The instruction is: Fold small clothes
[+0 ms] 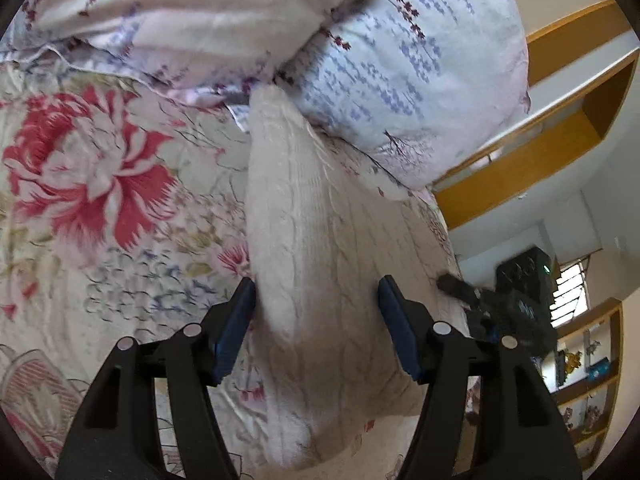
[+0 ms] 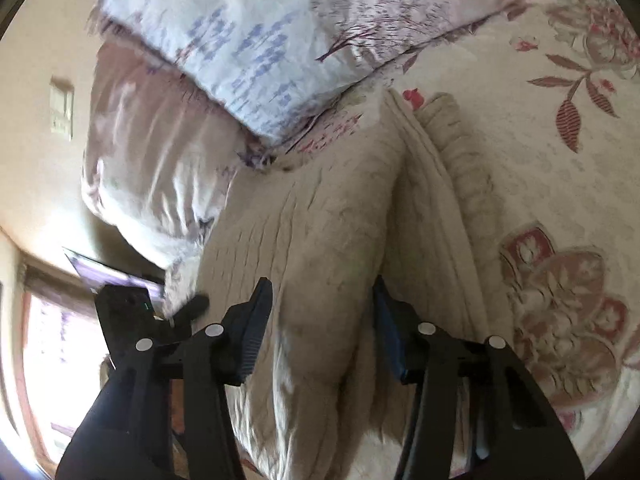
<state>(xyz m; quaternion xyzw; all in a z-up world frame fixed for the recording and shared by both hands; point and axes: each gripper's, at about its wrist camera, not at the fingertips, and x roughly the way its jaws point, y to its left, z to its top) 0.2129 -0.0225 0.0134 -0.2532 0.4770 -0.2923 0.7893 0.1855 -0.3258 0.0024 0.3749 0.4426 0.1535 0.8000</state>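
Observation:
A cream cable-knit garment (image 1: pixel 316 248) lies on the floral bedsheet (image 1: pixel 92 184), bunched into a long ridge. My left gripper (image 1: pixel 316 292) is open, its blue-padded fingers astride the near end of the knit; cloth fills the gap between them. In the right wrist view the same knit (image 2: pixel 328 232) shows with a folded edge and ribbed cuff (image 2: pixel 460 148) at its far right. My right gripper (image 2: pixel 322 296) is also open, its fingers on either side of a raised fold of the knit. The other gripper shows in each view (image 1: pixel 520 300) (image 2: pixel 128 312).
Patterned pillows (image 1: pixel 404 64) (image 2: pixel 256 40) lie just beyond the garment's far end. The bed edge is to the right in the left wrist view, with wooden shelves (image 1: pixel 536 148) and a window beyond. The floral sheet (image 2: pixel 560 208) spreads to the right in the right wrist view.

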